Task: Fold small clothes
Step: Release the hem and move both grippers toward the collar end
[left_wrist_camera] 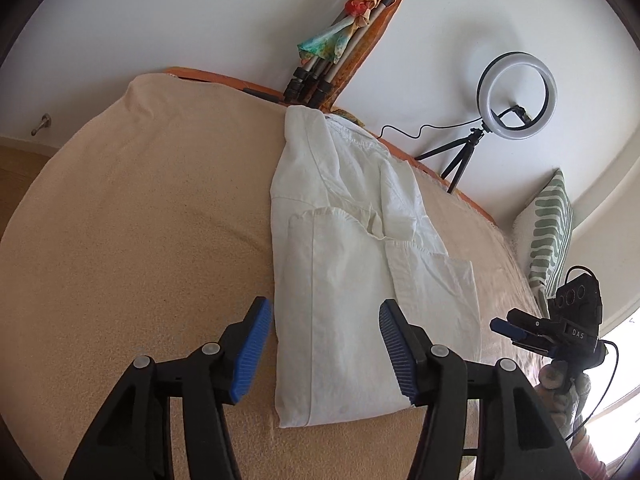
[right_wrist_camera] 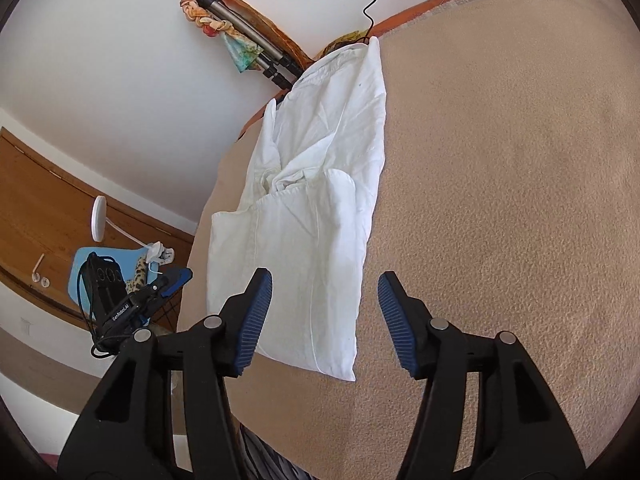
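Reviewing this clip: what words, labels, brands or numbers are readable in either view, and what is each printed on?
"DAS" - white letters on the body of the right hand-held gripper, seen from the left wrist view.
"GenRobot.AI" - small white print on the body of the left hand-held gripper, seen from the right wrist view; just readable.
The white shirt shows no print.

Bedroom in a home, used here as a recording spot.
A bed with a beige blanket (left_wrist_camera: pixel 132 216) fills the view, set against a plain white wall (left_wrist_camera: pixel 200 12). A green-and-white patterned cushion (left_wrist_camera: pixel 550 224) lies at its far right corner; a ring light on a small tripod (left_wrist_camera: pixel 516 94) and a folded tripod wrapped in scarves (left_wrist_camera: pixel 340 44) stand at the wall. A wooden door (right_wrist_camera: pixel 48 204) shows at left.
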Tool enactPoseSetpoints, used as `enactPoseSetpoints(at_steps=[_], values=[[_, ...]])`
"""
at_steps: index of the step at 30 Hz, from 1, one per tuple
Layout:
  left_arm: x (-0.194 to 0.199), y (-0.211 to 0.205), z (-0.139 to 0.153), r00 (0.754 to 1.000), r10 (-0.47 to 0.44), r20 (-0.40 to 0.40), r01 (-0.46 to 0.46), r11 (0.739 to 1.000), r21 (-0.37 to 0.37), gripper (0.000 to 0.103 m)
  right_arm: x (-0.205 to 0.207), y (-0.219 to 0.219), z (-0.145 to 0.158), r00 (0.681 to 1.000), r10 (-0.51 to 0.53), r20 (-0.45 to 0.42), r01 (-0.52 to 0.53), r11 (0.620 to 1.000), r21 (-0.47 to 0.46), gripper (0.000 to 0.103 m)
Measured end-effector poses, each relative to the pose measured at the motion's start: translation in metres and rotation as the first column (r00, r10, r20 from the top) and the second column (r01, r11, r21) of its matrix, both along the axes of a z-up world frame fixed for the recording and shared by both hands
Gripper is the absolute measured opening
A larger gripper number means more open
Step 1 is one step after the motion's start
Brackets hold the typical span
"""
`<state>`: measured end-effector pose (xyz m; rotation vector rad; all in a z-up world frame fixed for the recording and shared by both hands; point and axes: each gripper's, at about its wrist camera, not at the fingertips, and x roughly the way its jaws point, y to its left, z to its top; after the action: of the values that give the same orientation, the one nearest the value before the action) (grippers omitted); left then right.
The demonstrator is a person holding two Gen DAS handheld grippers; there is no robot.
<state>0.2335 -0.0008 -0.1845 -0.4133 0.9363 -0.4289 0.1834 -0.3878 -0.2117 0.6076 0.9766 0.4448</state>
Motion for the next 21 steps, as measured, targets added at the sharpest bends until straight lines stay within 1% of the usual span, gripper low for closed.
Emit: enactPoseSetpoints(at_steps=[2,3,4,5,6,8,10,11,14,15,16,17,18,19,21], values=[[0.004,-0.005,-0.009,1.000,-0.004,-0.019,0.004,1.000,0.009,0.049,0.003,0.007,-0.007,1.000,0.014,-0.016,-0.014,1.000,-0.021,0.045],[0.006,-0.008,-0.011,1.000,-0.010,-0.019,0.010,1.000,0.012,0.047,0.005,0.012,-0.010,1.000,0.018,-0.018,-0.019,0.999,-0.041,0.044],[0.008,-0.012,-0.012,1.000,-0.019,-0.015,0.019,1.000,0.022,0.043,0.007,0.017,-0.011,1.000,0.024,-0.016,-0.025,0.998,-0.064,0.041],[0.010,-0.016,-0.012,1.000,-0.026,-0.007,0.026,0.999,0.042,0.038,0.011,0.022,-0.011,0.999,0.032,-0.014,-0.033,0.996,-0.088,0.035],[0.013,-0.019,-0.012,1.000,-0.031,0.001,0.031,0.997,0.066,0.036,0.013,0.027,-0.011,0.999,0.038,-0.014,-0.039,0.992,-0.122,0.032],[0.019,-0.024,-0.015,0.999,-0.047,0.009,0.046,0.995,0.088,0.028,0.016,0.034,-0.012,0.999,0.045,-0.022,-0.048,0.983,-0.177,0.020],[0.025,-0.026,-0.019,0.998,-0.056,0.014,0.054,0.992,0.111,0.026,0.017,0.038,-0.015,0.998,0.052,-0.021,-0.055,0.977,-0.206,0.015],[0.028,-0.027,-0.022,0.998,-0.057,0.015,0.055,0.990,0.130,0.026,0.017,0.039,-0.016,0.998,0.052,-0.020,-0.055,0.973,-0.225,0.014],[0.032,-0.031,-0.032,0.997,-0.082,0.002,0.081,0.982,0.173,0.027,0.020,0.043,-0.024,0.998,0.036,-0.059,-0.051,0.958,-0.282,0.013],[0.032,-0.032,-0.031,0.996,-0.092,0.009,0.088,0.980,0.181,0.027,0.019,0.044,-0.022,0.998,0.045,-0.052,-0.058,0.955,-0.292,0.013],[0.032,-0.031,-0.028,0.995,-0.097,0.011,0.094,0.979,0.183,0.028,0.019,0.044,-0.018,0.997,0.059,-0.046,-0.070,0.951,-0.303,0.013],[0.033,-0.028,-0.025,0.996,-0.093,0.013,0.090,0.980,0.175,0.032,0.020,0.043,-0.014,0.997,0.068,-0.042,-0.078,0.950,-0.302,0.014],[0.035,-0.025,-0.021,0.996,-0.086,0.017,0.082,0.983,0.164,0.034,0.021,0.040,-0.010,0.996,0.079,-0.035,-0.086,0.954,-0.289,0.016],[0.038,-0.022,-0.017,0.996,-0.081,0.024,0.077,0.986,0.151,0.034,0.022,0.037,-0.005,0.997,0.079,-0.025,-0.083,0.956,-0.283,0.020],[0.047,-0.018,-0.007,0.996,-0.080,0.045,0.073,0.987,0.145,0.034,0.026,0.029,0.006,0.997,0.076,0.021,-0.067,0.958,-0.278,0.022]])
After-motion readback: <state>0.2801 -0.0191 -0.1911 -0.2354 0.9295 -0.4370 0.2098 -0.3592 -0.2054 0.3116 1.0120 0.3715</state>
